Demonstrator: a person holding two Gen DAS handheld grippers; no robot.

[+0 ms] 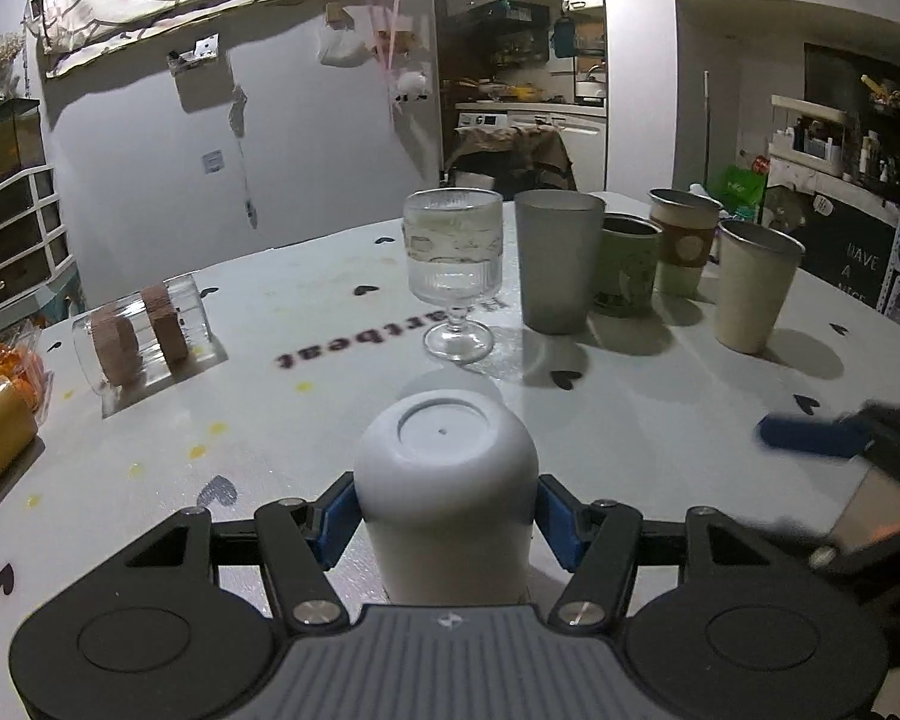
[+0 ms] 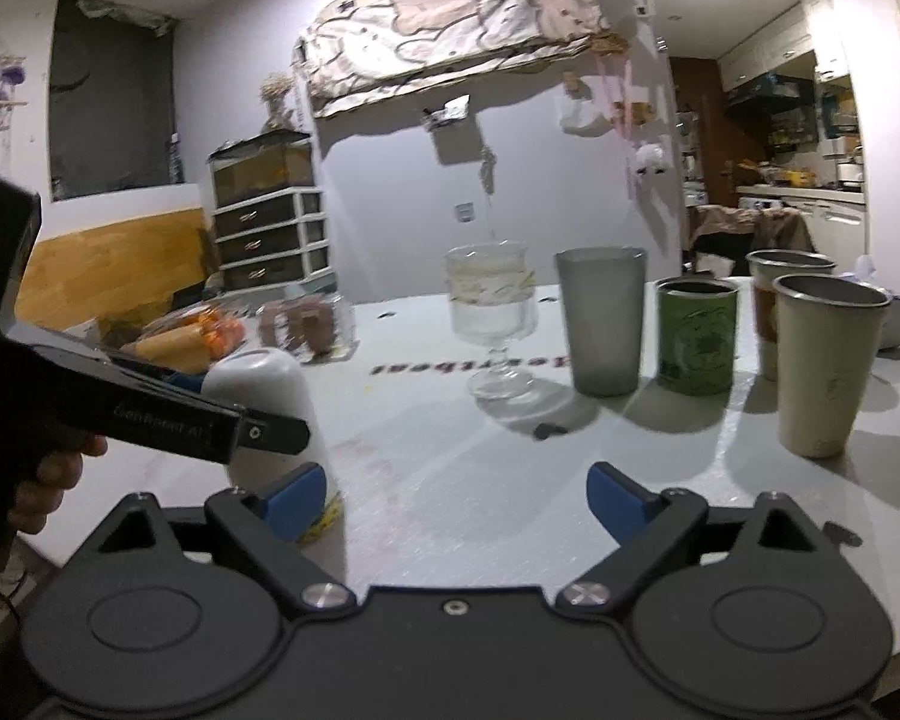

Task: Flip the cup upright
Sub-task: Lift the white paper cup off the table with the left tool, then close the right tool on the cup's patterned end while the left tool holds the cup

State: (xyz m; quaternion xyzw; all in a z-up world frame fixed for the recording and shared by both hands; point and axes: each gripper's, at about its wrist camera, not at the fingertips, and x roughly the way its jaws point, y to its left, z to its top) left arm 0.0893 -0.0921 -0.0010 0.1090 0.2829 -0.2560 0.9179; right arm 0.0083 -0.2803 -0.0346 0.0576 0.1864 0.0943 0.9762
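Note:
A white cup (image 1: 447,486) stands upside down on the white table (image 1: 660,438), its base facing up. My left gripper (image 1: 447,516) is shut on the white cup, with a blue pad pressed on each side. The cup also shows in the right wrist view (image 2: 264,396), at the left, with the left gripper's black body across it. My right gripper (image 2: 456,504) is open and empty, low over the table's front part, to the right of the cup. Its blue finger shows blurred in the left wrist view (image 1: 810,435).
Behind the cup stand a clear stemmed glass (image 1: 453,276), a grey tumbler (image 1: 555,261), a green cup (image 1: 627,264), a sleeved metal cup (image 1: 684,240) and a cream cup (image 1: 753,285). A glass jar (image 1: 141,333) lies on its side at left, near orange packets (image 1: 0,414).

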